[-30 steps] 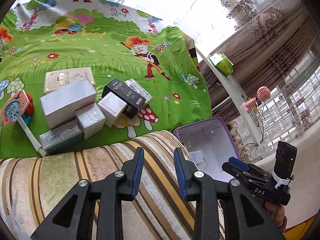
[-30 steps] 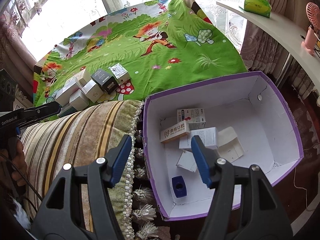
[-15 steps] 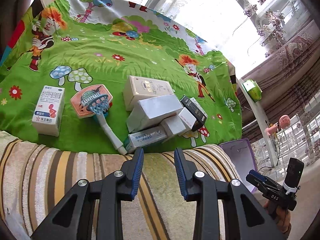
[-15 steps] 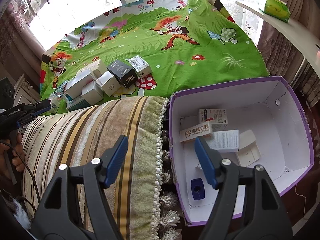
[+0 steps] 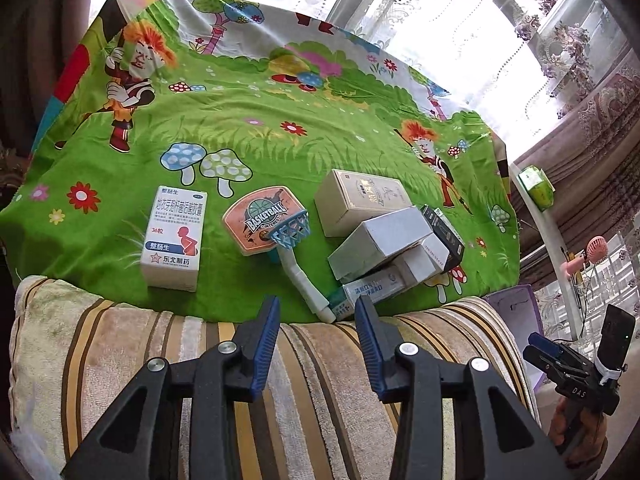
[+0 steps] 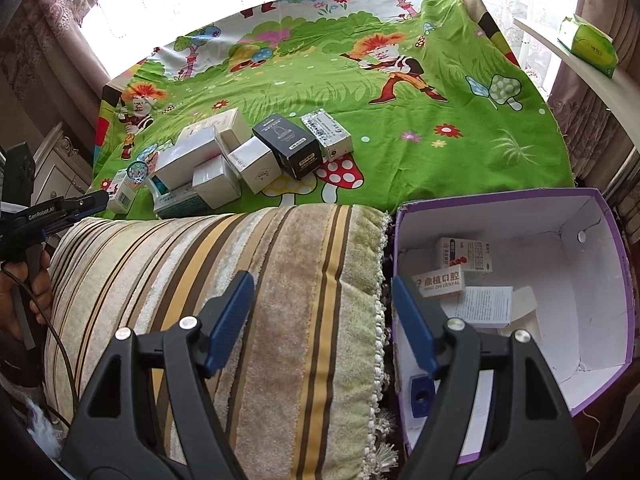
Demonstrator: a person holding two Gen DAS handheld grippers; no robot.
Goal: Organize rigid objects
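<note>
Hiding behind right gripper (image 6: 322, 318), blue block (image 6: 419, 396), purple box (image 5: 516, 316) cropped

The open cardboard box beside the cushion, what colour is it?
The cardboard box is purple outside, white inside; the right wrist view shows it best.

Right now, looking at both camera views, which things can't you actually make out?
- Blue block, right view: partly behind the right jaws.
- Purple box, left view: only a corner shows past the cushion; contents hidden.
- Teal box, left view: part sits under the white boxes.
- Black box, left view: mostly behind the pile.
- Box labels, right view: print too small to read.
</note>
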